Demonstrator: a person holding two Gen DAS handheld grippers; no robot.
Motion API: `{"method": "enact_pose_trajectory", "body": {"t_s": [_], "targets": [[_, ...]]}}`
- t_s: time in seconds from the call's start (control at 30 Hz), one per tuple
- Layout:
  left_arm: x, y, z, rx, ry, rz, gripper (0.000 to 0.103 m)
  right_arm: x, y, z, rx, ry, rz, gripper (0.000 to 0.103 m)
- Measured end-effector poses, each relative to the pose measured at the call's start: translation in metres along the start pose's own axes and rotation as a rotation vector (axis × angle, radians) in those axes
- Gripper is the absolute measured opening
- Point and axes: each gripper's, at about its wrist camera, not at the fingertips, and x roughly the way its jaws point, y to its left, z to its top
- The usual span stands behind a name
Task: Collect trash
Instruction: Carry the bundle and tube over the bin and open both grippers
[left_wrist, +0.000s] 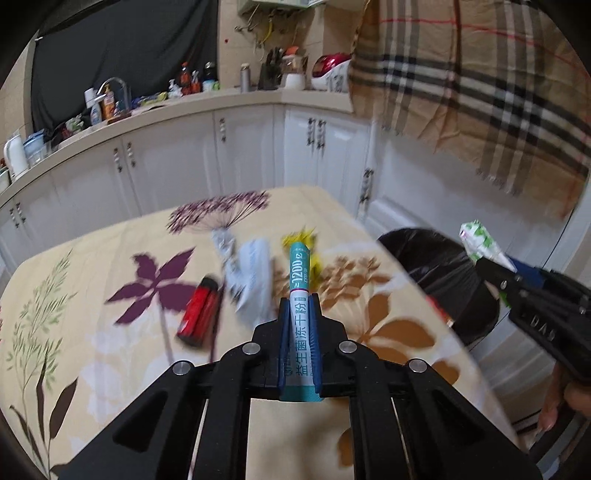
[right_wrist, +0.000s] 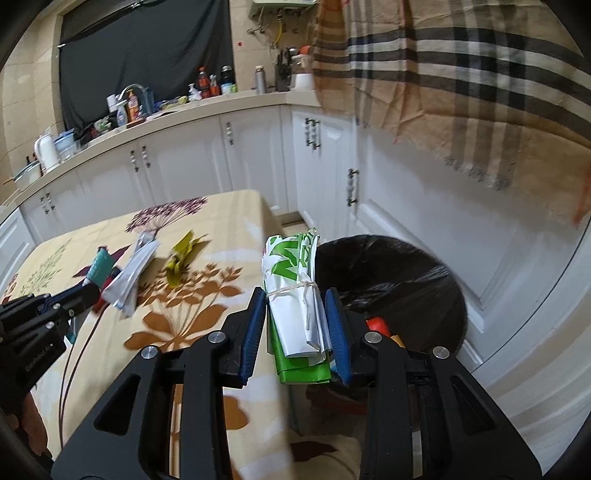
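My left gripper (left_wrist: 299, 306) is shut on a teal and white sachet stick (left_wrist: 300, 280) and holds it above the flowered table (left_wrist: 92, 266). My right gripper (right_wrist: 297, 295) is shut on a green and white rolled wrapper bundle (right_wrist: 293, 280) tied with a band, held at the near rim of the black-bagged bin (right_wrist: 391, 280). On the table lie a red pack (left_wrist: 199, 314), a white crumpled wrapper (left_wrist: 247, 277) and a yellow wrapper (right_wrist: 181, 258). The right gripper with its bundle (left_wrist: 480, 240) shows at the right of the left wrist view, over the bin (left_wrist: 436, 273).
White kitchen cabinets (left_wrist: 240, 155) and a cluttered counter stand behind the table. A plaid cloth (left_wrist: 480, 92) hangs at the upper right. Red and orange trash (right_wrist: 380, 326) lies inside the bin. The left gripper (right_wrist: 55, 306) shows at the left of the right wrist view.
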Motion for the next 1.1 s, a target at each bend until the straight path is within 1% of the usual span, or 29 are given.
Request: {"method": "enact_pose_trajectory", "body": {"t_s": [0.17,0.37,0.6,0.7,1.1], "targets": [[0.011,-0.024,0.021,0.023,-0.046,-0.047,0.011,0.004,-0.018,0.009,0.022,-0.023,-0.050,0.032],[0.032,-0.052,0.040,0.053,-0.063,-0.090,0.011,0.013,-0.035,0.018,0.029,-0.050,-0.115,0.032],[0.057,-0.079,0.054,0.081,-0.071,-0.113,0.011,0.028,-0.056,0.022,0.049,-0.064,-0.175,0.032],[0.068,-0.092,0.058,0.105,-0.078,-0.111,0.011,0.035,-0.064,0.021,0.058,-0.062,-0.188,0.032],[0.109,-0.125,0.067,0.155,-0.037,-0.122,0.011,0.063,-0.088,0.020,0.084,-0.047,-0.224,0.033]]}}
